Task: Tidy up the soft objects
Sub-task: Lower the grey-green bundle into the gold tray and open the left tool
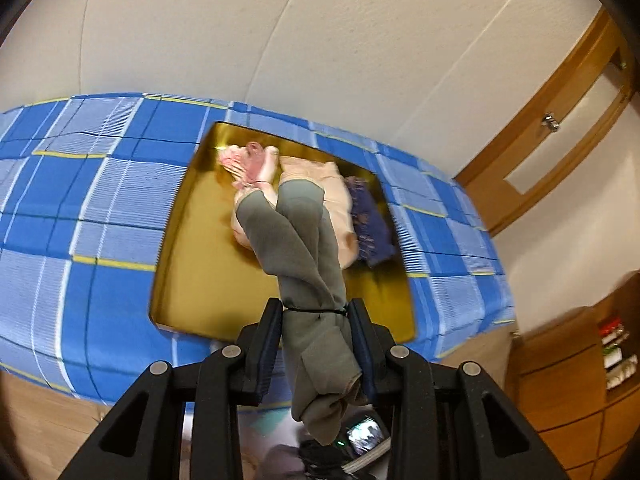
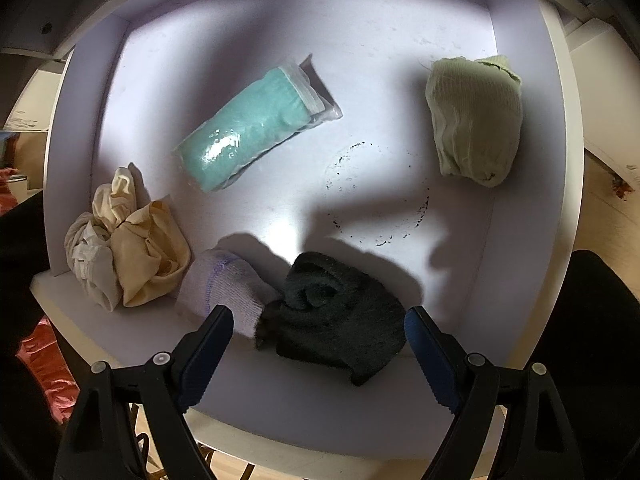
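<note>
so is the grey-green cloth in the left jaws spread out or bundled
Bundled. The grey-green cloth is rolled into a long bunch tied with a thin black band, clamped in the left gripper above the gold tray.

Blue plaid bedspread point(image 1: 100, 208), wooden door point(image 1: 560, 128), white wall point(image 1: 320, 40).

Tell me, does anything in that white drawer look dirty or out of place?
Yes: dark specks lie scattered in a rough ring on the white drawer floor, between the teal packaged roll and the black sock bundle. They look like crumbs or lint.

Warm even room light, harsh glare and shadows in drawer point(image 2: 520, 240), fisheye edges
</note>
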The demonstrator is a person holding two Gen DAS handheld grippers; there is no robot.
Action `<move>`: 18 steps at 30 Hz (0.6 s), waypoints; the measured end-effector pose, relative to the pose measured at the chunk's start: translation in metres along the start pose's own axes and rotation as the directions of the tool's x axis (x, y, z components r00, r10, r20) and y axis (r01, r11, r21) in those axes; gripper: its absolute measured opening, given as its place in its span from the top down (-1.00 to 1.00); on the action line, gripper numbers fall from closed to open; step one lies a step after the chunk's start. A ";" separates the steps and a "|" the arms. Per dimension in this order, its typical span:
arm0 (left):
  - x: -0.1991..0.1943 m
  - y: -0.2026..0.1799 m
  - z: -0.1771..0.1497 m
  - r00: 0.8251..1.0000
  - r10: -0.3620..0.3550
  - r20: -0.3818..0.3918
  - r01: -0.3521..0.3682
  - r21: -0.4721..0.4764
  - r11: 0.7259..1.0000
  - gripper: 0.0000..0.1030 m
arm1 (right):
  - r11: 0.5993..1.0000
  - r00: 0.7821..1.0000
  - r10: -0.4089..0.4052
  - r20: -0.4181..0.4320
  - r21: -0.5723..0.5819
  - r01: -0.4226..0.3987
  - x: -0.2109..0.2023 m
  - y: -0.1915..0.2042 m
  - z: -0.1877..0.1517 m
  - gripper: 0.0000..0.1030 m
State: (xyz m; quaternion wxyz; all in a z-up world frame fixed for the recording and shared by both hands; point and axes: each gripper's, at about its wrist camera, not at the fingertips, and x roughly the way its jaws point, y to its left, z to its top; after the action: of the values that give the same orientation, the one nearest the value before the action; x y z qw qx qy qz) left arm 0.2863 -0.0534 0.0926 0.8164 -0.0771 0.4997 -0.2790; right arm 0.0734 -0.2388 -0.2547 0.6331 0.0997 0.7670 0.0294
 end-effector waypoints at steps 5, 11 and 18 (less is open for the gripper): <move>0.027 0.015 0.016 0.996 0.076 -0.036 -0.076 -0.003 0.997 0.36 | 1.000 1.000 0.018 0.002 0.010 -0.018 -0.007 -0.007 -0.002 -0.71; 0.053 0.027 0.029 0.989 0.135 -0.052 -0.135 -0.003 0.991 0.36 | 0.999 0.999 0.043 0.000 0.023 -0.043 -0.009 -0.014 -0.004 -0.71; 0.067 0.027 0.036 0.980 0.195 -0.039 -0.195 0.010 0.981 0.28 | 0.997 0.997 0.074 0.002 0.022 -0.074 -0.015 -0.015 -0.003 -0.71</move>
State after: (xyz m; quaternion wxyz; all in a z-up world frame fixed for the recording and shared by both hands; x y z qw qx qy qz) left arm 0.3505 -0.0717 0.0478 0.8298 -0.0199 0.5203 -0.2007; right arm 0.0711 -0.2556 -0.2422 0.6310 0.1351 0.7627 0.0444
